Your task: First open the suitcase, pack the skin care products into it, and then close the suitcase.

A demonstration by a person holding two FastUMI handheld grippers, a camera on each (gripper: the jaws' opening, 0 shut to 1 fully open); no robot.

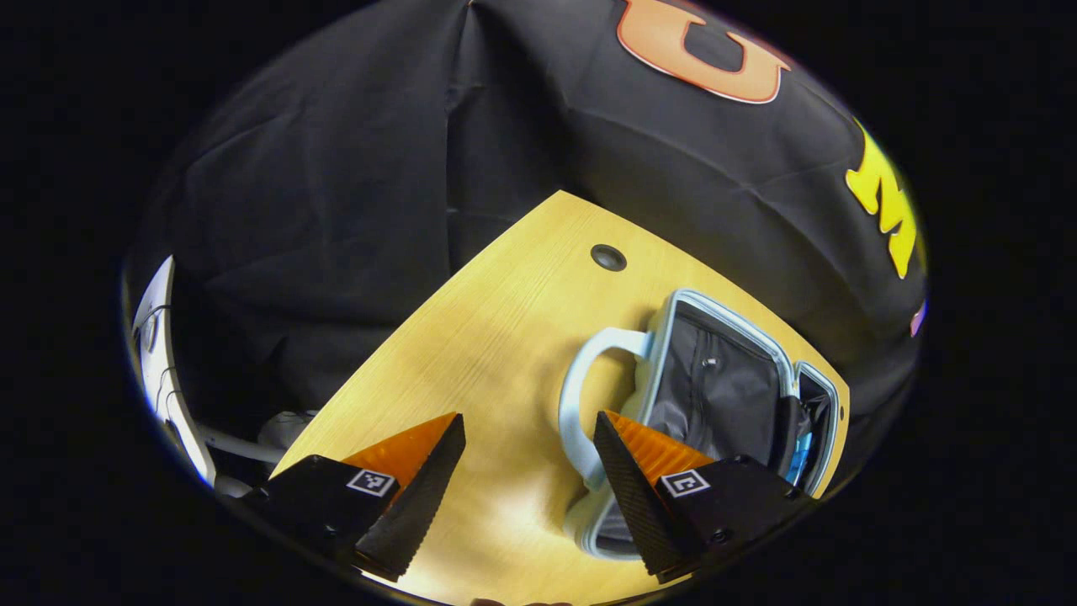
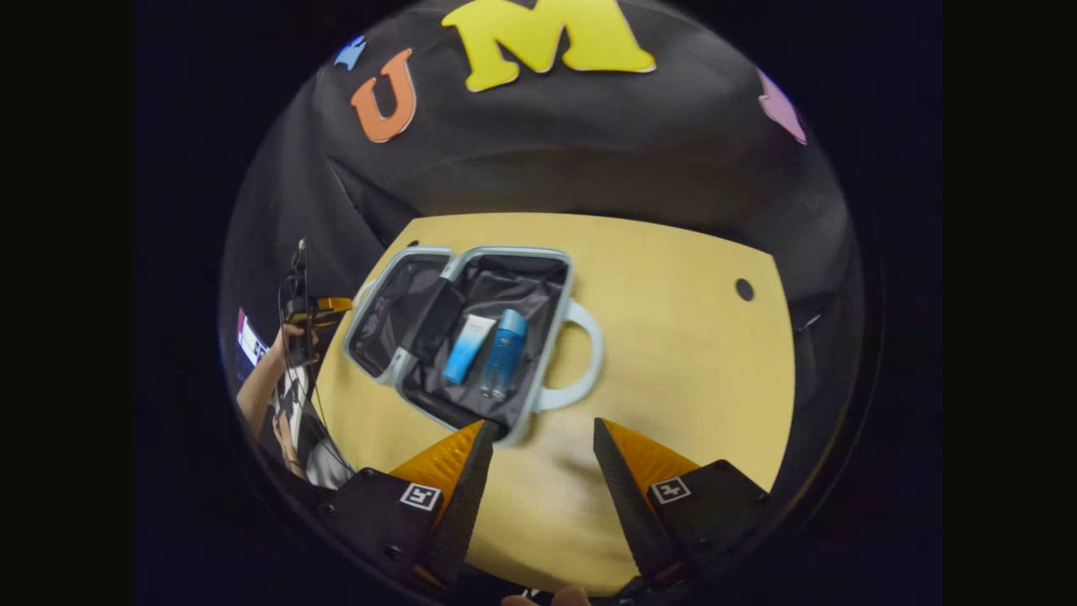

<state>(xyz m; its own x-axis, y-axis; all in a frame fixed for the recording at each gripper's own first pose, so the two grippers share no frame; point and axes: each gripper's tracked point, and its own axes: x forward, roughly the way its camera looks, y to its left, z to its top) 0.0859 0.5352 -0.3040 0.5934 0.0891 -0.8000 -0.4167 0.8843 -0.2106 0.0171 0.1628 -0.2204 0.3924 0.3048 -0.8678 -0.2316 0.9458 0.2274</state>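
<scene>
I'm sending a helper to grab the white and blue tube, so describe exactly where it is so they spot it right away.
On the yellow wooden table lies an open pale blue suitcase with a dark lining. In the half with the handle, two items lie side by side: the tube is the flat white one fading to blue, on the hinge side of the rounder all-blue bottle.

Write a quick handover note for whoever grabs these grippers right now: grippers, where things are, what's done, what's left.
Left gripper: open, holding nothing, above the table beside the suitcase handle.
Right gripper: open, holding nothing, in front of the suitcase.
Suitcase lies open on the table; a white-and-blue tube and a blue bottle lie side by side inside.
Done: opened, both products packed.
Left: close the suitcase.
</scene>
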